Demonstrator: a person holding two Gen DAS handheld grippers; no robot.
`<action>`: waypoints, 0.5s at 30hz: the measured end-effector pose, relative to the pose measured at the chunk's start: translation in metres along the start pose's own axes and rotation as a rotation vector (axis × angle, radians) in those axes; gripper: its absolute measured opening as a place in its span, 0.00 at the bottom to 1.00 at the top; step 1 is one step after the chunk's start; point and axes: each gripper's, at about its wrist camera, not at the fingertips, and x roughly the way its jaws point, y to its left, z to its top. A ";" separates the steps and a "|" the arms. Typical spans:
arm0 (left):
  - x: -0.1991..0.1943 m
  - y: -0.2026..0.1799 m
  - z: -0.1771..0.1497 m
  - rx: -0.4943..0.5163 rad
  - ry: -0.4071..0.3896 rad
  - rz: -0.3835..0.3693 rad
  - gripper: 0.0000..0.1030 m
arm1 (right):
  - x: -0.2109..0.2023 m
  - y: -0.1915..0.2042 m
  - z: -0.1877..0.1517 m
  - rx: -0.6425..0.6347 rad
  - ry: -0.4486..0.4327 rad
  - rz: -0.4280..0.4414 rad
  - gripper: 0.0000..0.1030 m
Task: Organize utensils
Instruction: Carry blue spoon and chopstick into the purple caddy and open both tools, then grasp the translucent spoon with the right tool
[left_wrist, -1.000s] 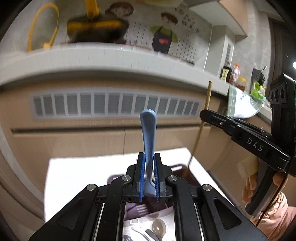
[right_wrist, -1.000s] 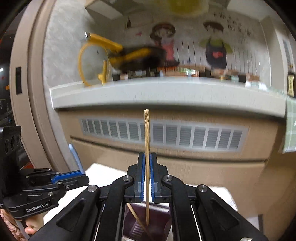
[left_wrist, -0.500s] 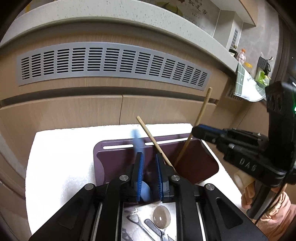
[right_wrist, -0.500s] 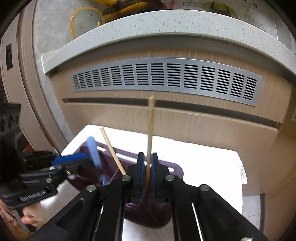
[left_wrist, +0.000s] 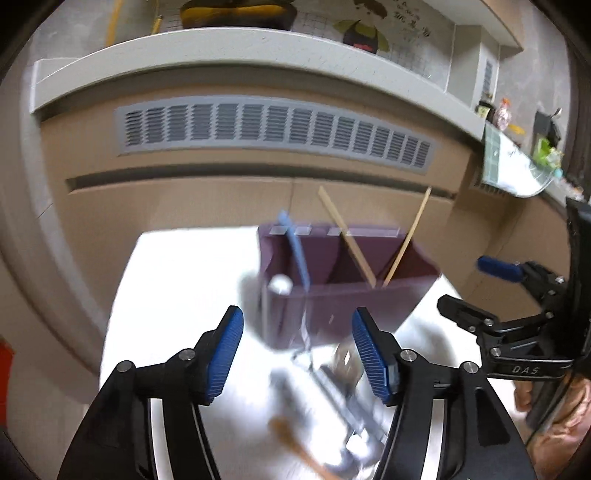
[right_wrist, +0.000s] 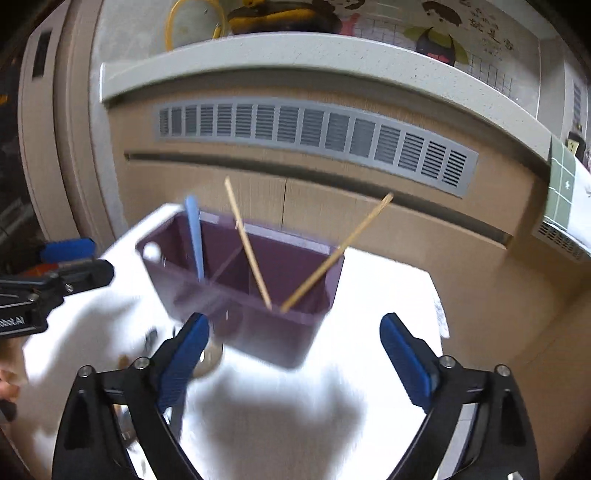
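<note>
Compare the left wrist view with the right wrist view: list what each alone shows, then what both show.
Only the left wrist view: the loose utensils lying blurred on the white cloth near the camera, among them a wooden spoon.

Only the right wrist view: the bare cloth to the right of the holder.

Both: the purple utensil holder, the blue-handled utensil and two chopsticks standing in it, and both claws, left claw and right claw, open and empty.

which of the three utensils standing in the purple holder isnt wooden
The light blue plastic utensil in the holder's left compartment; the two thin wooden chopsticks lean together farther right.
</note>
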 end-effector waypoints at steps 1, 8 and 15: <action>-0.002 0.002 -0.009 -0.007 0.018 0.003 0.63 | 0.000 0.002 -0.004 -0.011 0.011 -0.007 0.95; -0.012 0.015 -0.065 -0.039 0.116 0.035 0.73 | 0.008 0.033 -0.036 -0.089 0.105 0.028 0.99; -0.018 0.031 -0.097 -0.062 0.150 0.080 0.74 | 0.019 0.059 -0.041 -0.084 0.155 0.062 0.98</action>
